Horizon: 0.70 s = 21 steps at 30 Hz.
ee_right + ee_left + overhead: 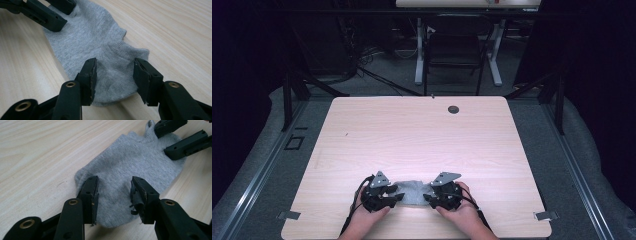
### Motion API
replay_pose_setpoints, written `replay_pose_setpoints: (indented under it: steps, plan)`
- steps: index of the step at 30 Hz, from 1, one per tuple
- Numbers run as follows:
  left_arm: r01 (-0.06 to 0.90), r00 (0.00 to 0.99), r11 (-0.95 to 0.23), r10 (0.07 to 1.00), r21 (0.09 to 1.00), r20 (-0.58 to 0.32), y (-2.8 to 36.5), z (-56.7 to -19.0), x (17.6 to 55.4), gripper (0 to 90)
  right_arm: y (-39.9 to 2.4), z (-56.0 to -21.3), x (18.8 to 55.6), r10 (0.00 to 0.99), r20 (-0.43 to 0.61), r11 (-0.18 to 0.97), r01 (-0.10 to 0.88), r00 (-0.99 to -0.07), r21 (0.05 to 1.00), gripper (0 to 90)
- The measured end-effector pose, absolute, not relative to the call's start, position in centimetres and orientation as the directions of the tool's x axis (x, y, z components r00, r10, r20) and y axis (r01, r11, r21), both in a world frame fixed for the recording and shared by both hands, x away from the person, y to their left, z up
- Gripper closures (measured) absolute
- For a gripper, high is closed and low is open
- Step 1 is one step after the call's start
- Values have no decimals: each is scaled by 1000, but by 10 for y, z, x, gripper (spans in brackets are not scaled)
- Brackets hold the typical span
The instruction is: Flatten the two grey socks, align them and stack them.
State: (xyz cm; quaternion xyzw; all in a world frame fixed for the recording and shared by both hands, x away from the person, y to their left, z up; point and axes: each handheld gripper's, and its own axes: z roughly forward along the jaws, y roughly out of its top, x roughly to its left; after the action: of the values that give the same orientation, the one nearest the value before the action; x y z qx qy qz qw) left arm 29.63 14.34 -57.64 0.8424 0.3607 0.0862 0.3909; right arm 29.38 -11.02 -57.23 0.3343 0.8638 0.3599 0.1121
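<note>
A small grey sock lies flat on the light wooden table, close to its front edge. My left gripper stands open over the sock's left end. In the left gripper view the sock stretches away between the spread jaws of the left gripper, and the right gripper shows at its far end. My right gripper is open over the sock's right end. In the right gripper view the right gripper straddles the cuff end of the sock, with the left gripper beyond. Neither pair of pads presses on the cloth.
A dark round hole sits near the table's far edge. Metal brackets mark the front corners. Beyond the table stand a dark chair and white desk legs, with black frame bars at both sides.
</note>
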Motion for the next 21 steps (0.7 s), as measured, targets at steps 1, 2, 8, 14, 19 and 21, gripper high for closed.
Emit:
replay_pose_setpoints:
  steps: [1, 2, 8, 14, 19, 21]
  plan:
    - [540, 723, -434, 677, 721, -134, 143, -577, 297, 578, -111, -572, 295, 653, 43, 529, 496, -756, 689, 533]
    - [541, 722, -430, 678, 723, -137, 143, -577, 298, 578, -110, -572, 297, 657, 43, 520, 494, -753, 697, 533]
    - [545, 715, -420, 685, 726, -141, 143, -577, 304, 577, -111, -573, 303, 658, 50, 512, 496, -751, 701, 532]
    - [543, 716, -423, 685, 725, -137, 143, -577, 307, 572, -112, -574, 307, 661, 57, 504, 499, -748, 705, 531]
    - [550, 707, -413, 692, 726, -142, 142, -577, 308, 564, -111, -572, 309, 662, 51, 510, 500, -748, 700, 529]
    - [550, 707, -414, 693, 725, -140, 142, -576, 307, 540, -111, -572, 309, 664, 45, 512, 498, -746, 699, 525]
